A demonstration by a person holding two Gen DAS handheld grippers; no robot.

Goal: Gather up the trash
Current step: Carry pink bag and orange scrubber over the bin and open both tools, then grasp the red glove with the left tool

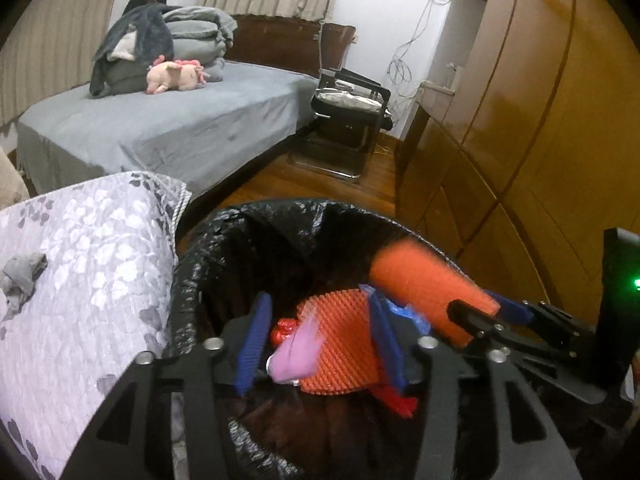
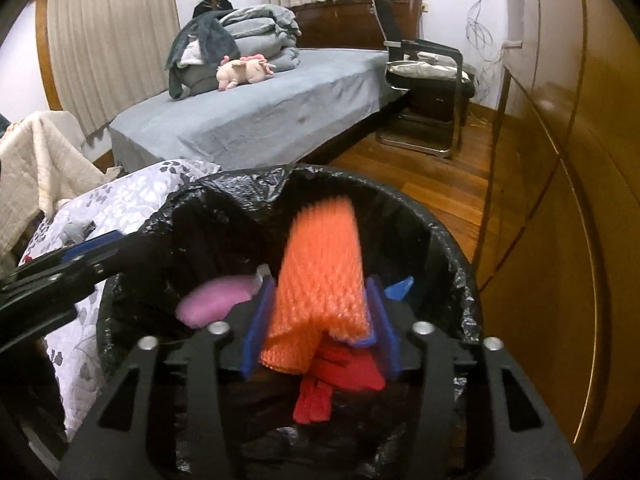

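A bin lined with a black bag [image 1: 188, 280] [image 2: 452, 240] stands below both grippers. My left gripper [image 1: 320, 340] is open over the bin; a pink wrapper [image 1: 298, 354] [image 2: 212, 300], blurred, sits between its fingers, loose, above orange foam netting [image 1: 340, 344] and red scraps in the bin. My right gripper [image 2: 320, 320] is over the bin with an orange foam net sleeve [image 2: 324, 276] [image 1: 424, 284] between its blue pads; the sleeve is blurred. A grey crumpled scrap [image 1: 22, 276] [image 2: 78, 230] lies on the floral cover.
A floral quilted surface [image 1: 88, 280] [image 2: 132, 200] lies left of the bin. A grey bed [image 1: 180, 120] with folded bedding and a pink plush toy [image 1: 176, 76] is behind. A black chair [image 1: 348, 108] and wooden wardrobe [image 1: 540, 120] stand on the right.
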